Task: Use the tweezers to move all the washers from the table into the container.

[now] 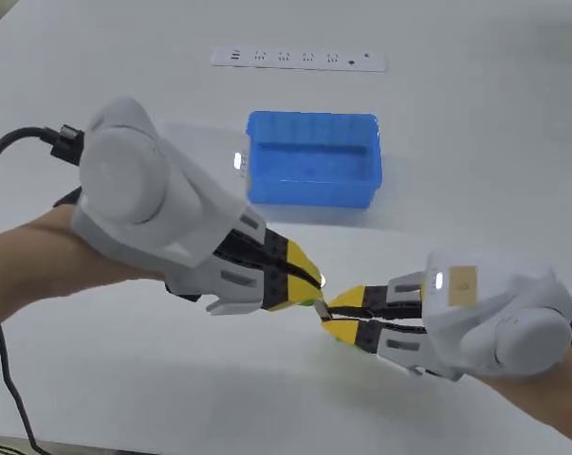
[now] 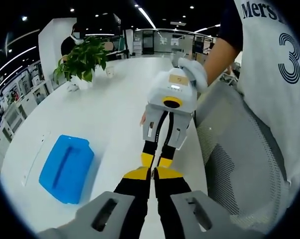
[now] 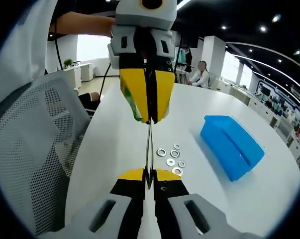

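Thin metal tweezers [image 3: 149, 147] span the short gap between my two grippers, and both are shut on them. In the head view the left gripper [image 1: 314, 284] and right gripper [image 1: 328, 313] meet tip to tip above the white table, in front of the blue container [image 1: 309, 190]. The left gripper view looks past its own jaws [image 2: 153, 173] straight at the right gripper [image 2: 157, 160], with the container [image 2: 65, 167] off to the left. Several washers [image 3: 170, 155] lie on the table between the right gripper [image 3: 149, 174] and the container [image 3: 232, 147]. The left gripper [image 3: 149, 119] hangs above them.
A white power strip [image 1: 298, 59] lies at the table's far side. A black cable [image 1: 6, 152] trails from the left gripper. A potted plant [image 2: 82, 57] stands at the table's end, and a mesh chair [image 3: 35, 144] sits beside the table edge.
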Demonstrator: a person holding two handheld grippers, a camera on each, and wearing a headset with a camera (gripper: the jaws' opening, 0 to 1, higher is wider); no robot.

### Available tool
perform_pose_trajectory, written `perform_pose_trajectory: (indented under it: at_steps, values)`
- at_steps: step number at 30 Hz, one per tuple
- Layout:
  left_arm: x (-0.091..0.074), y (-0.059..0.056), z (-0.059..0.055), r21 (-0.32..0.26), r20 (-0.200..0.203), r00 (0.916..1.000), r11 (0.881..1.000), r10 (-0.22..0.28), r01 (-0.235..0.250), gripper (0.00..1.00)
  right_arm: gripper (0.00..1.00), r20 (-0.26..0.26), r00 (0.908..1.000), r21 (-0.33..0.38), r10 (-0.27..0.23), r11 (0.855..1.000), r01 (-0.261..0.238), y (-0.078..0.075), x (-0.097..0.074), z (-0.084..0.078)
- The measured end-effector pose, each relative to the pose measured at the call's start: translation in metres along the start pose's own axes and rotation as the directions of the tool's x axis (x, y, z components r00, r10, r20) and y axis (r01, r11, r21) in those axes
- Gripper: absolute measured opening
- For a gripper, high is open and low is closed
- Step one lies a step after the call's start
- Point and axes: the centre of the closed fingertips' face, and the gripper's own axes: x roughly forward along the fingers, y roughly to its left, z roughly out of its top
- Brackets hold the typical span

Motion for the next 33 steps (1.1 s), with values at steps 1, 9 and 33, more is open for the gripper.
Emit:
perform_pose_trajectory:
  at_steps: [1,9,33]
  values:
    - [0.000,0.000,0.000,0.000,0.000,1.0000,1.000,-0.001,0.001,0.08,0.06,0.001,1.0000,-0.001,0.000,1.000,0.000,0.000,0.000,0.000]
    - [0.002,0.002,-0.007,0.002,-0.014,0.9999,1.000,-0.008,0.008,0.07,0.06,0.014,0.9999,0.021,-0.002,1.000,0.002,-0.001,0.001,0.000]
    - [0.005,-0.003,0.004,0.038,0.080,0.9968,0.999,0.000,-0.003,0.05,0.07,0.010,0.9996,0.009,0.027,1.000,-0.027,0.003,0.006,0.004]
